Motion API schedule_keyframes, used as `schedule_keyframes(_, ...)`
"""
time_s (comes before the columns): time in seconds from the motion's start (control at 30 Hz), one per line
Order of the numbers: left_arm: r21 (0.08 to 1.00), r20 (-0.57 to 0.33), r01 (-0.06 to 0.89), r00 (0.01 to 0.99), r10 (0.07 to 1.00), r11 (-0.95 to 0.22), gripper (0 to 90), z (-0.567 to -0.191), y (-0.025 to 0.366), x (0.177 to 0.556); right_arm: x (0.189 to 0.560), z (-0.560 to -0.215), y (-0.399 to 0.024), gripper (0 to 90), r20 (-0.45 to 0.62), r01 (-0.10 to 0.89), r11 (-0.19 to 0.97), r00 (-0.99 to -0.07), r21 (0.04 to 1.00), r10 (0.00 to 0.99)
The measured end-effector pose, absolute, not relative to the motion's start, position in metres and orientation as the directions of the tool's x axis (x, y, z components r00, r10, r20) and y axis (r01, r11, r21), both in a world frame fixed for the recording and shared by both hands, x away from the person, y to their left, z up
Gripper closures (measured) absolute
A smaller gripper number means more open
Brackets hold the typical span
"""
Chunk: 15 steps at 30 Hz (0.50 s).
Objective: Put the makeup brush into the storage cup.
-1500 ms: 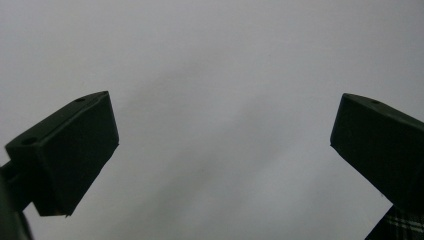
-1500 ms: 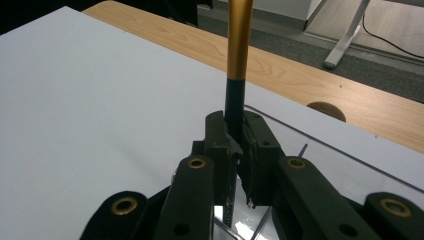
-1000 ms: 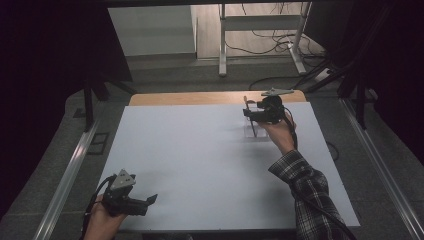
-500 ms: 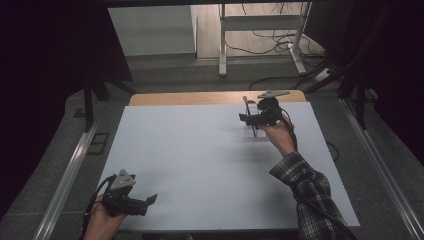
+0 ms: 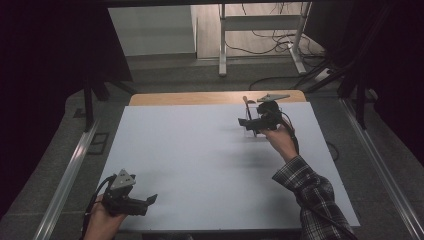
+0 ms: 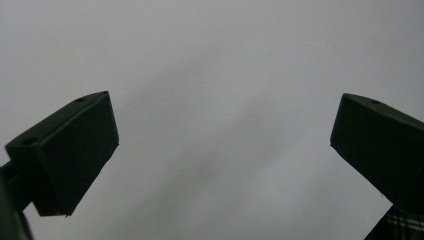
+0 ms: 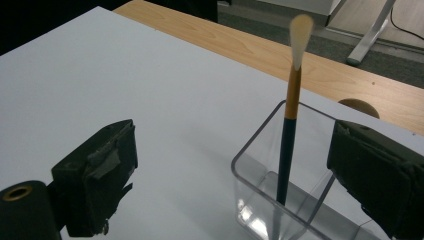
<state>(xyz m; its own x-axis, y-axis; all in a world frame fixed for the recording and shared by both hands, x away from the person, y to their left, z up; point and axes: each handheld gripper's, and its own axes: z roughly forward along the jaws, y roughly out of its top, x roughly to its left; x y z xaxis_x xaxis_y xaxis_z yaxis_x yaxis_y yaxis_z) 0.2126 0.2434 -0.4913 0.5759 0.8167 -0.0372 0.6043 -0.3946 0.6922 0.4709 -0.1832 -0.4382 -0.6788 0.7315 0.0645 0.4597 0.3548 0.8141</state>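
the brush (image 7: pixel 292 95) stands in a clear box (image 7: pixel 280 200) at the far right of the white desk (image 5: pixel 200 160), near the bare wooden strip (image 7: pixel 240 45) along the far edge. it leans a little inside the box, dark lower handle down on the floor of the box, orange upper handle and pale tip rising well above the rim. the right tool (image 5: pixel 251 122) is held right at the box, and its jaws have just been opening; in the right gripper view they stand wide, one black pad off to the left over bare desk, the other beside the right wall of the box, with the brush and most of the box between them and neither pad pressing on anything. in the high view the brush (image 5: pixel 246 107) pokes up just beyond that tool, and a plaid sleeve (image 5: pixel 310 195) reaches in from the near right. the left tool (image 5: pixel 146 201) sits low at the near left corner of the desk, well apart from the box, gripped in a hand (image 5: pixel 102 220); its jaws are wide too, with only plain white desk between them.
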Motion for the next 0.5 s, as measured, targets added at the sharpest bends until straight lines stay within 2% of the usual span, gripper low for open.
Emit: schedule_keyframes(0.5, 0.691, -0.026, 0.598, 0.583, 0.812, -0.407, 0.0, -0.491, 0.242, 0.212, 0.454, -0.44, -0.179, 5.2, 0.045, 0.446, 0.392, -0.704, 0.804, 0.709)
